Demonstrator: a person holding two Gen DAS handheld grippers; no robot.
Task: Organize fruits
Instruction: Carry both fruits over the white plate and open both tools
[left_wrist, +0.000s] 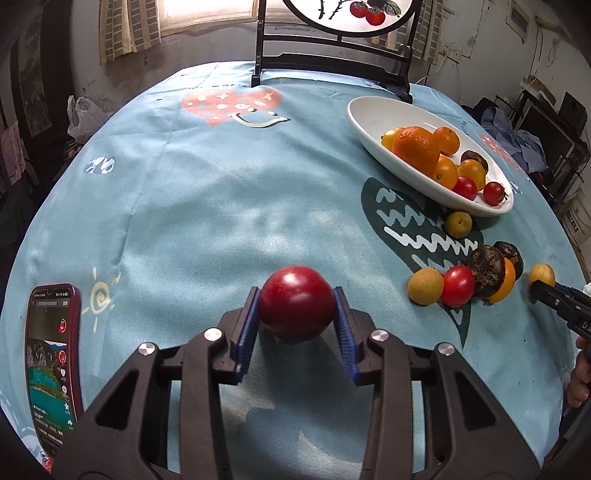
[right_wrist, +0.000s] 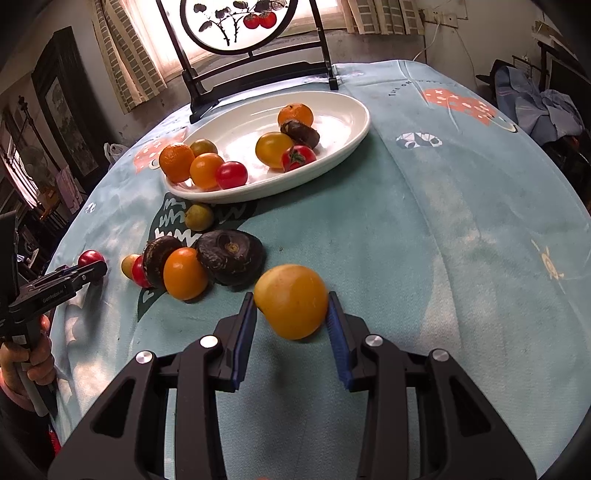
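My left gripper (left_wrist: 296, 308) is shut on a red tomato (left_wrist: 295, 302) and holds it just above the blue tablecloth. My right gripper (right_wrist: 291, 308) is shut on a yellow-orange tomato (right_wrist: 291, 301), also lifted off the cloth. A white oval dish (right_wrist: 332, 147) at the back holds several oranges and tomatoes. Loose fruit lies in front of it: a small green-yellow fruit (right_wrist: 198, 217), two dark wrinkled fruits (right_wrist: 229, 256), an orange fruit (right_wrist: 184, 273) and a red tomato (right_wrist: 139, 272). In the left wrist view the dish (left_wrist: 373, 122) sits at the far right.
A phone in a red case (left_wrist: 51, 365) lies at the near left of the table. A dark wooden stand with a round painted screen (right_wrist: 236, 26) stands behind the dish. The round table's edge (left_wrist: 37, 206) drops off left and right.
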